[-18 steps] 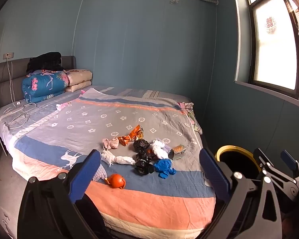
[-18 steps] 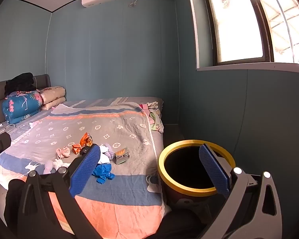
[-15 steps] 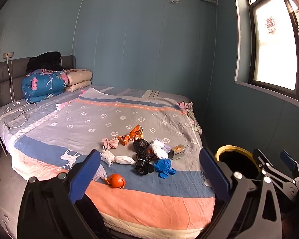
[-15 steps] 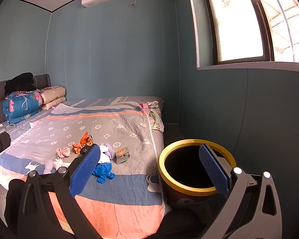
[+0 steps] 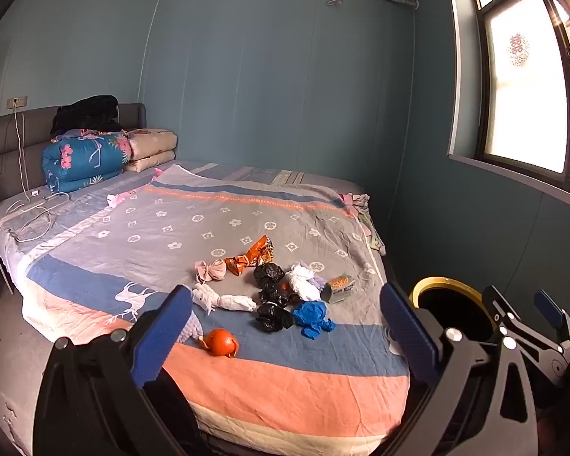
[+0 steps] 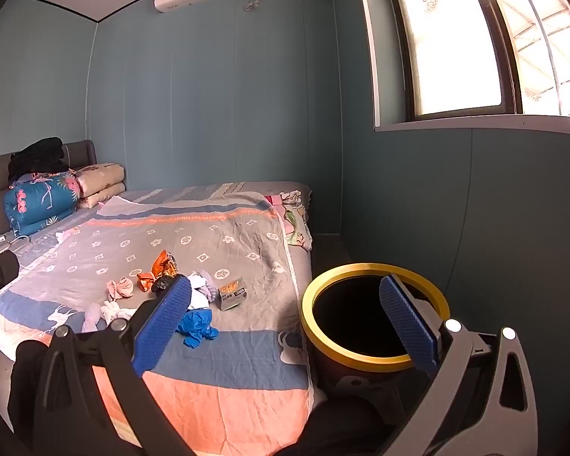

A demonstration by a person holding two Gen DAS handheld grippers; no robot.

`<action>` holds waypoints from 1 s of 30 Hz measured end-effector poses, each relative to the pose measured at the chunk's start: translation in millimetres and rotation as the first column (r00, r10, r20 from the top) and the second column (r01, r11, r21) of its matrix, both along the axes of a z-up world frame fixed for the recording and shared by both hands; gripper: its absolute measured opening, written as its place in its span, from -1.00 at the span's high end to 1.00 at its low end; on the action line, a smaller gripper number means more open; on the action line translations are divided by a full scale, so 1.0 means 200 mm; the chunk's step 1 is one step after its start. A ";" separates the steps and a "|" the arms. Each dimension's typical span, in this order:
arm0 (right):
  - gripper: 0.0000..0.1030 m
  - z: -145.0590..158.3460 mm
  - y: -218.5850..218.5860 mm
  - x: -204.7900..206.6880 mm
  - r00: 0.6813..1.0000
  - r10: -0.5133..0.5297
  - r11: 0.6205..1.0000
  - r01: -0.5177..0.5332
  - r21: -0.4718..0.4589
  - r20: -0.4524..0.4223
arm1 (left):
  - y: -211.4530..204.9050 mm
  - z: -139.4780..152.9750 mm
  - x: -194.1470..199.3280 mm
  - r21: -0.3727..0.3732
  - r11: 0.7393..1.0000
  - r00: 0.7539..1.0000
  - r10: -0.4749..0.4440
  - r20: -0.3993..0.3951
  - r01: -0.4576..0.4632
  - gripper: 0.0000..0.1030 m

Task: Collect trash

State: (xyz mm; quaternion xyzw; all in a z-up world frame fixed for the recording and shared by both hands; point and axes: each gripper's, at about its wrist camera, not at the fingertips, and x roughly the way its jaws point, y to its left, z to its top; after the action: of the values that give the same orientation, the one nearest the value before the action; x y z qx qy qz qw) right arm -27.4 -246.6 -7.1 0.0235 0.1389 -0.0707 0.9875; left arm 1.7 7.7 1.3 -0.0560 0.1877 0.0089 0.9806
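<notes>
Trash lies in a cluster on the bed: an orange ball (image 5: 221,341), a blue crumpled glove (image 5: 312,317) (image 6: 197,323), black bags (image 5: 271,292), white tissues (image 5: 224,300), an orange foil wrapper (image 5: 251,255) (image 6: 162,264), a pink wad (image 5: 210,269) and a small box (image 5: 338,287) (image 6: 231,293). A dark bin with a yellow rim (image 6: 376,269) (image 5: 425,283) stands on the floor right of the bed. My left gripper (image 5: 285,334) is open and empty, short of the trash. My right gripper (image 6: 285,319) is open and empty, near the bin.
The bed (image 5: 285,380) has a patterned grey, blue and orange cover. Folded quilts (image 5: 83,159) and black clothes sit at the headboard, with white cables (image 5: 34,216) nearby. A blue wall and a window (image 6: 456,38) close the right side. The right gripper shows in the left wrist view (image 5: 528,319).
</notes>
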 end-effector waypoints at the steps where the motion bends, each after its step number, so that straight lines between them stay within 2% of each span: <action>1: -0.86 0.00 0.00 0.00 1.000 -0.001 1.000 0.001 0.000 0.000 | -0.02 -0.01 -0.01 0.000 1.000 1.000 0.003 0.000 -0.003 -0.86; 30: -0.86 -0.03 0.00 0.01 1.000 -0.007 1.000 0.007 0.004 -0.013 | -0.02 -0.04 -0.01 -0.014 1.000 1.000 0.008 -0.017 -0.008 -0.86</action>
State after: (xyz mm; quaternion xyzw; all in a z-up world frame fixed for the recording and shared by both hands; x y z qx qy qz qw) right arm -25.4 -246.0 -12.7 0.0257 0.1455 -0.0738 0.9863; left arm -1.1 4.3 -7.3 -0.0636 0.1957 0.0120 0.9785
